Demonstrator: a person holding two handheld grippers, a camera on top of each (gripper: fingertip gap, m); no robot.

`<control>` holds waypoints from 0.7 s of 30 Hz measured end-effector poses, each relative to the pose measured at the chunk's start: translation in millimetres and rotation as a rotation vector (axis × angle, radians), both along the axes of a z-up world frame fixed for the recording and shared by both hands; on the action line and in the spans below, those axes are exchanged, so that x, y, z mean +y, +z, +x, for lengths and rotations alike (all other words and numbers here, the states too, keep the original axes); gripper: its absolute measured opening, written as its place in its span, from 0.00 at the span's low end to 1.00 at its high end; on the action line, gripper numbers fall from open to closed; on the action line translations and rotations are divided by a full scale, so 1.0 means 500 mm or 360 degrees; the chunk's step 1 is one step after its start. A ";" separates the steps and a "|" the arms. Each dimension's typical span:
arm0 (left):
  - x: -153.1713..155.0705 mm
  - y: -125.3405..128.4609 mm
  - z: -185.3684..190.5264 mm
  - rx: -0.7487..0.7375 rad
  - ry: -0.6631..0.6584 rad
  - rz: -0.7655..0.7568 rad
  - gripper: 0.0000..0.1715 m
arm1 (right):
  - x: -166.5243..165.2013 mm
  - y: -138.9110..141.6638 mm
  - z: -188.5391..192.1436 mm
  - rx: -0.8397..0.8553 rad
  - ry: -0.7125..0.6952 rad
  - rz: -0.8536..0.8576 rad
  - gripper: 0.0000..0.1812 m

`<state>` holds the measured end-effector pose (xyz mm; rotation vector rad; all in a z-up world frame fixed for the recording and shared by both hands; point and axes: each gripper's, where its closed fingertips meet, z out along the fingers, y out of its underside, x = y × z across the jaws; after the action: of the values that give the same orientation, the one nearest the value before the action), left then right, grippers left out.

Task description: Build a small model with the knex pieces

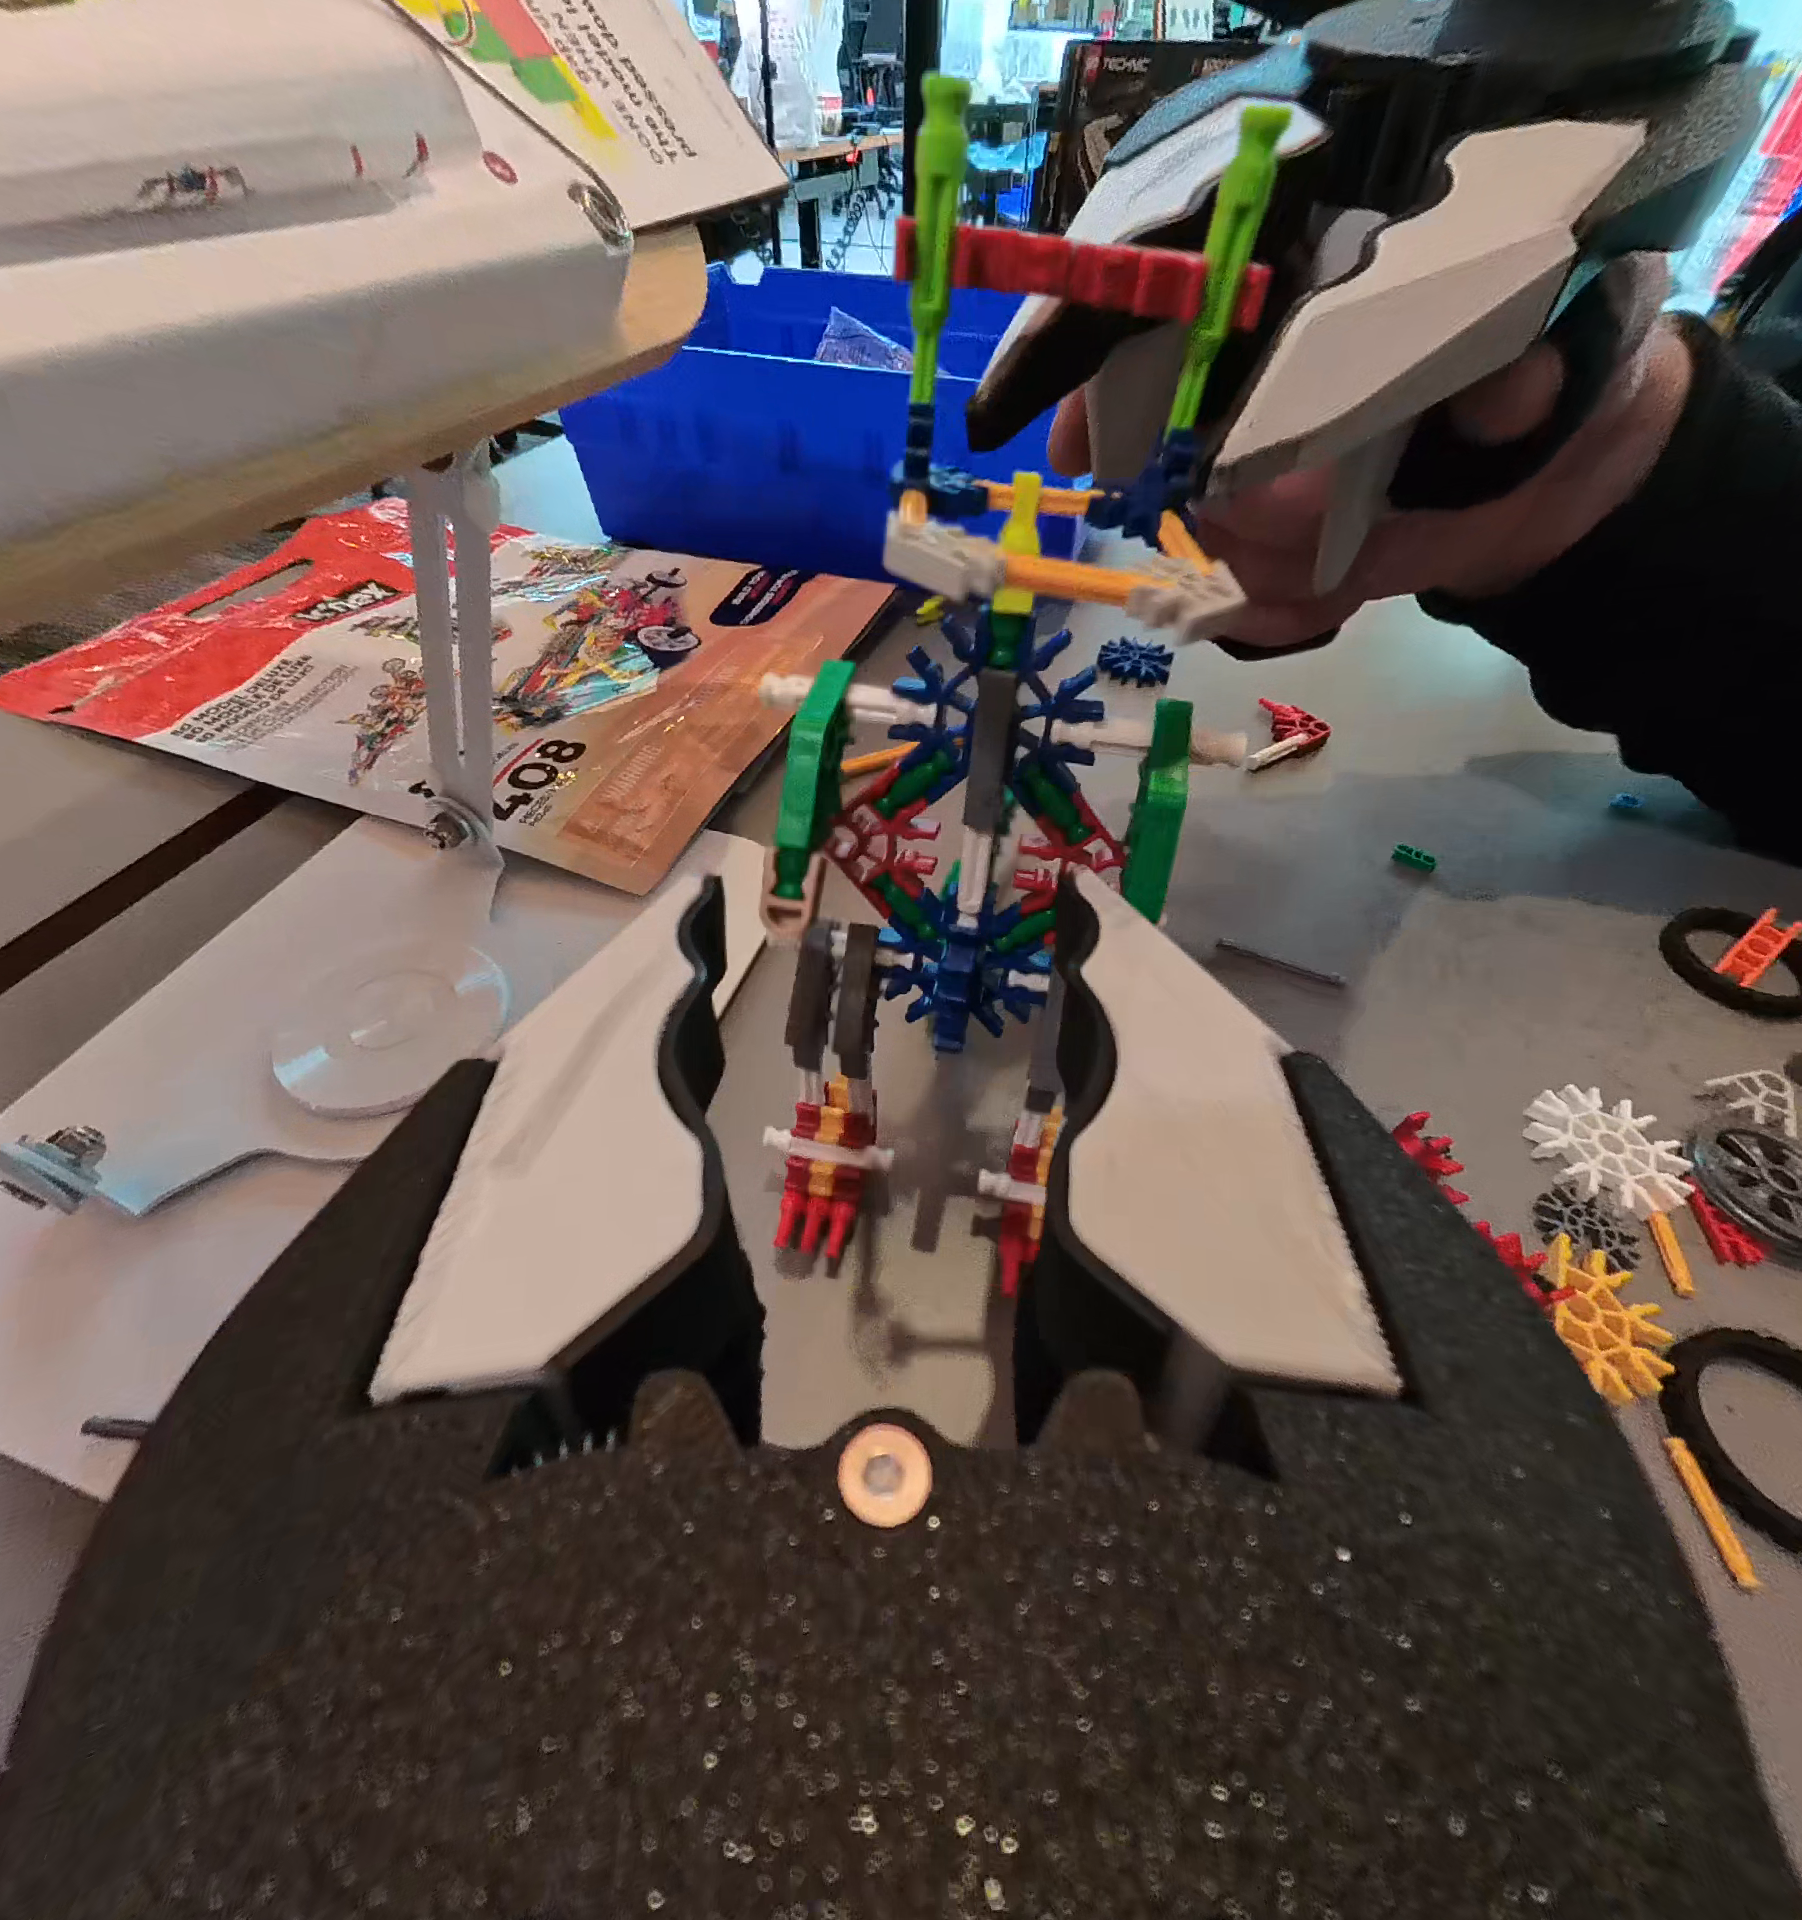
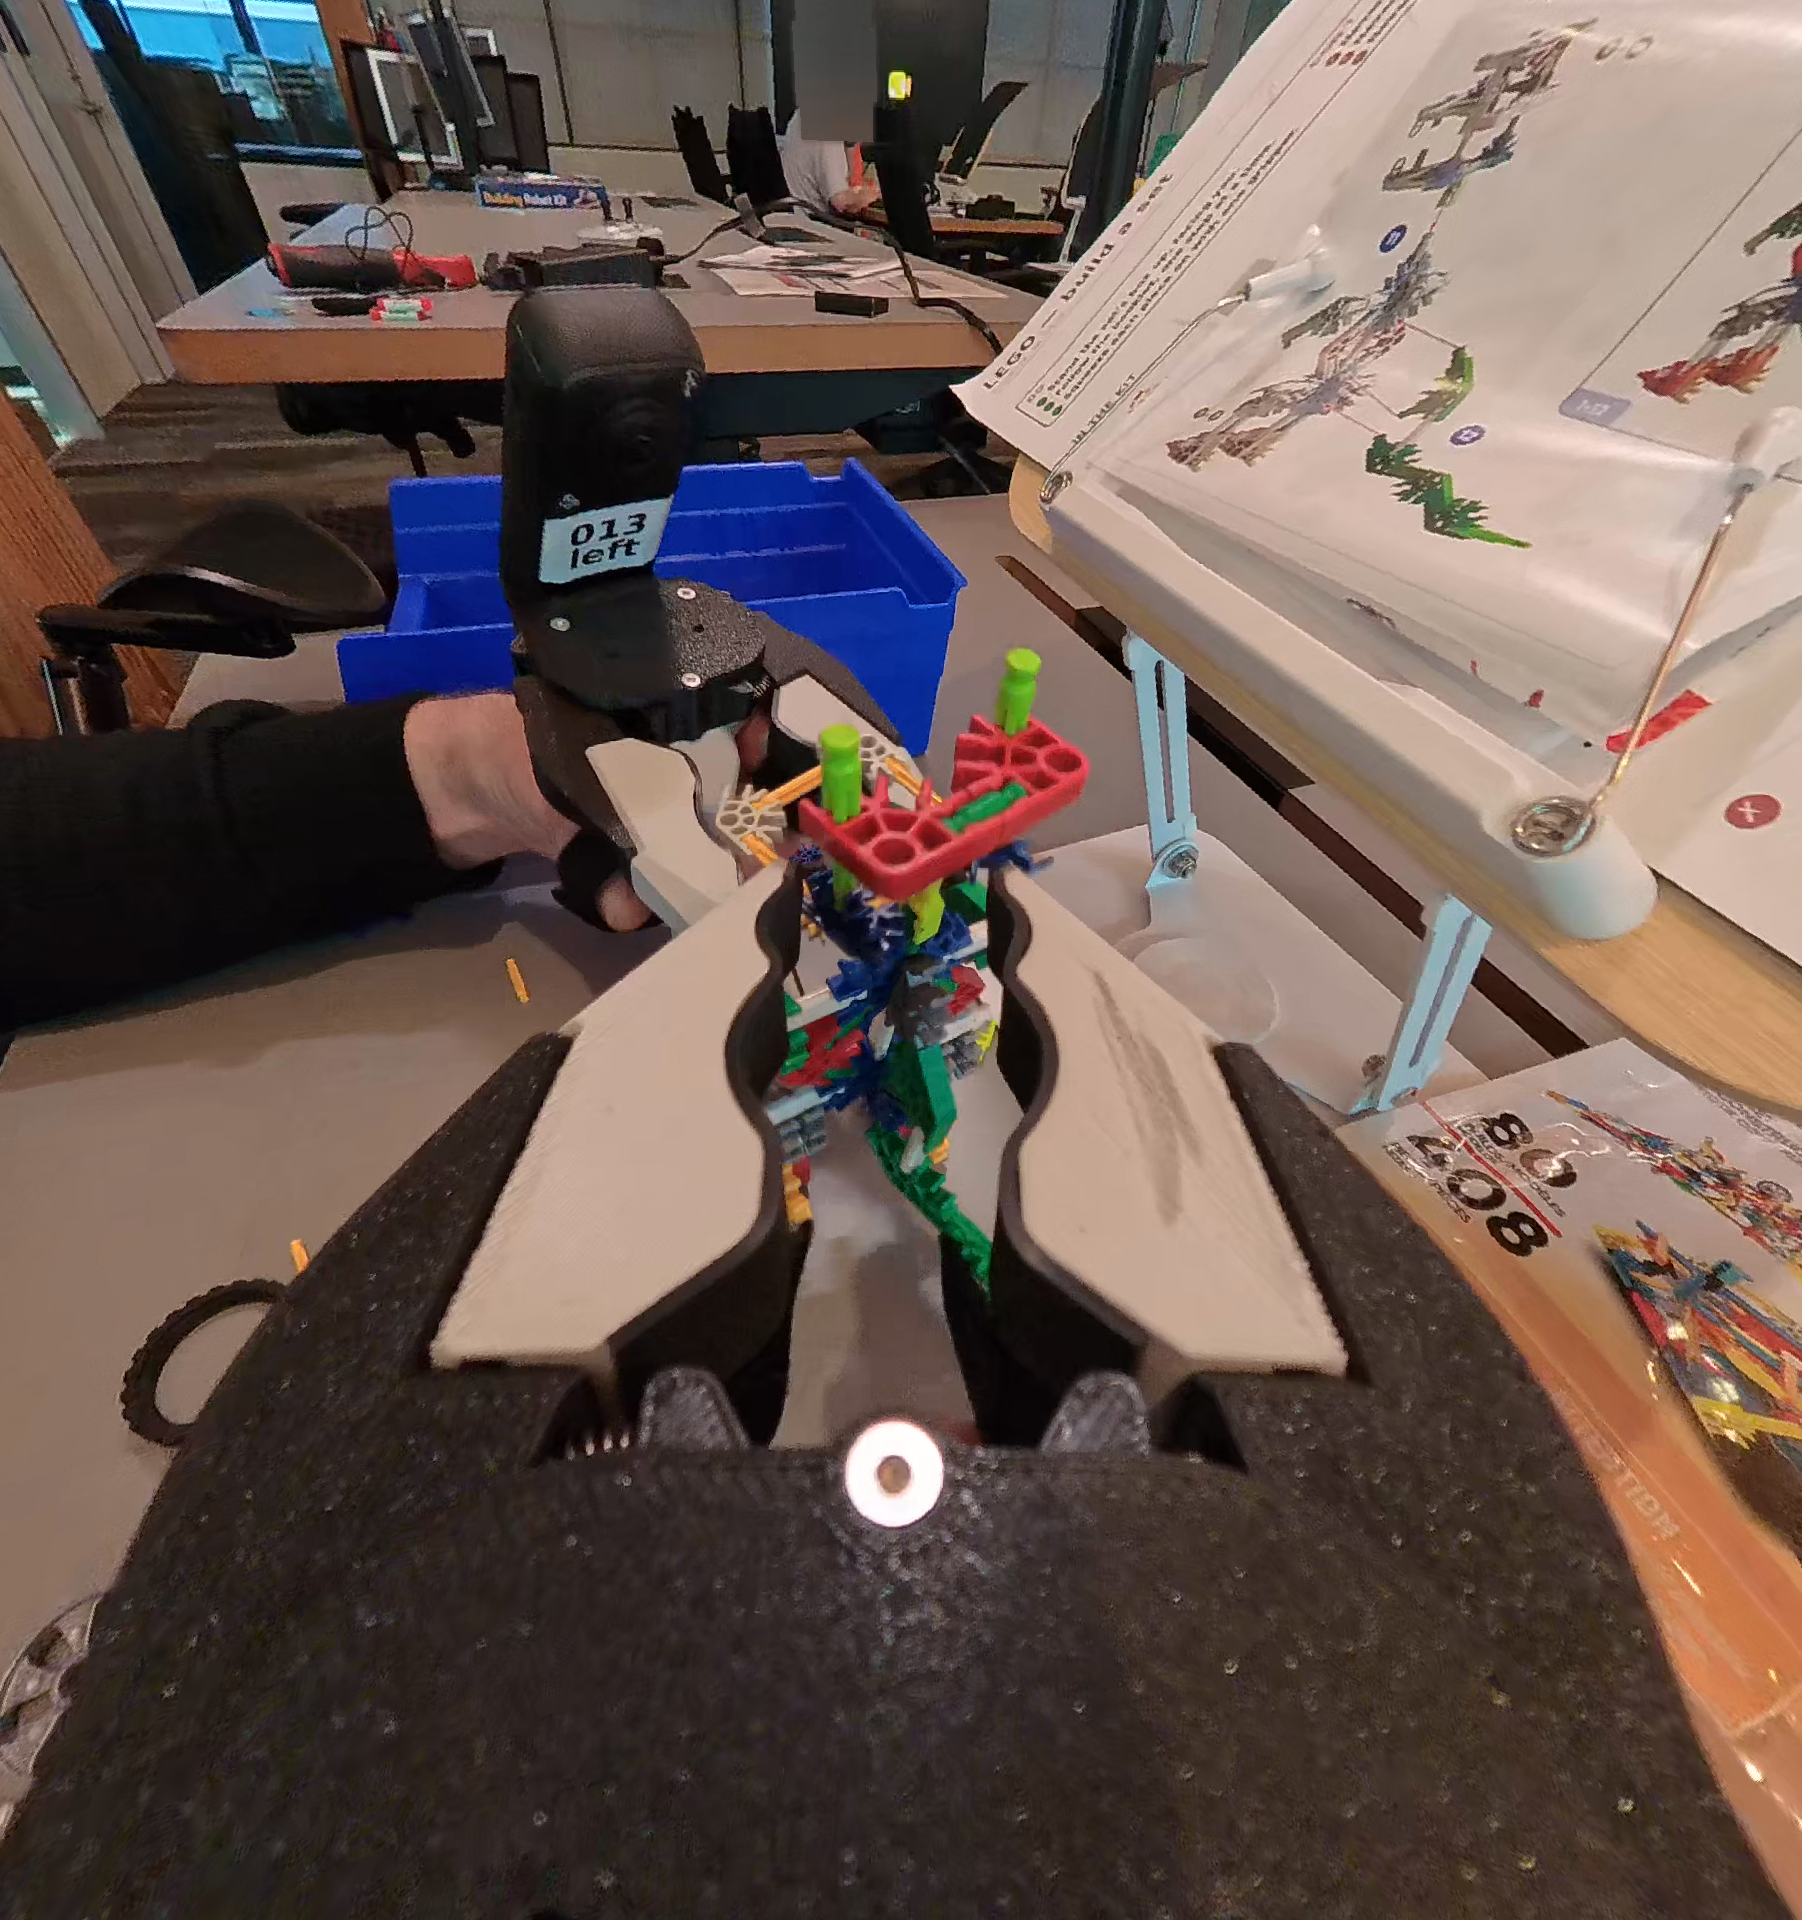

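A colourful rod-and-connector model (image 1: 980, 748) stands on its red feet on the grey table (image 1: 1396, 987). A red plate (image 1: 1073, 270) sits on two lime rods (image 1: 938, 208) at its top. My left gripper (image 1: 892, 904) is closed on the model's lower body, jaws beside the blue snowflake connector (image 1: 959, 977) and the black wheels. My right gripper (image 2: 892, 894) comes down from above and clasps the upper blue frame of the model (image 2: 897, 1039), just under the red plate (image 2: 938, 810). It shows at the upper right of the left wrist view (image 1: 1105, 457).
A blue bin (image 1: 751, 447) stands behind the model. A white stand with an instruction sheet (image 2: 1396, 416) overhangs one side. A printed parts bag (image 1: 564, 665) lies flat. Loose connectors, rods and a wheel (image 1: 1624, 1195) and black tyres (image 1: 1749, 961) lie on the table. Spacing between my two grippers at the tips: around 7 centimeters.
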<state>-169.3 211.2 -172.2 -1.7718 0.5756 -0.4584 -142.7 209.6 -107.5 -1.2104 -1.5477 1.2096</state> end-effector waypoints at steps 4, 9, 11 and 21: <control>0.003 -0.013 0.007 -0.0024 -0.0021 -0.0049 0.40 | -0.003 -0.005 -0.002 -0.0012 -0.0004 0.0048 0.19; 0.004 -0.055 0.013 0.0025 -0.0050 -0.0156 0.33 | 0.017 -0.006 0.021 -0.0027 -0.0003 0.0002 0.20; 0.005 -0.072 0.013 0.0067 -0.0048 -0.0206 0.30 | 0.029 -0.008 0.037 -0.0042 0.0015 -0.0053 0.20; 0.007 -0.086 0.021 0.0079 -0.0059 -0.0253 0.23 | 0.070 -0.069 0.075 -0.0215 0.0025 -0.0057 0.20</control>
<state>-159.0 214.6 -215.2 -1.9311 0.6221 -0.4981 -105.0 244.5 -142.0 -1.3291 -1.6423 1.1914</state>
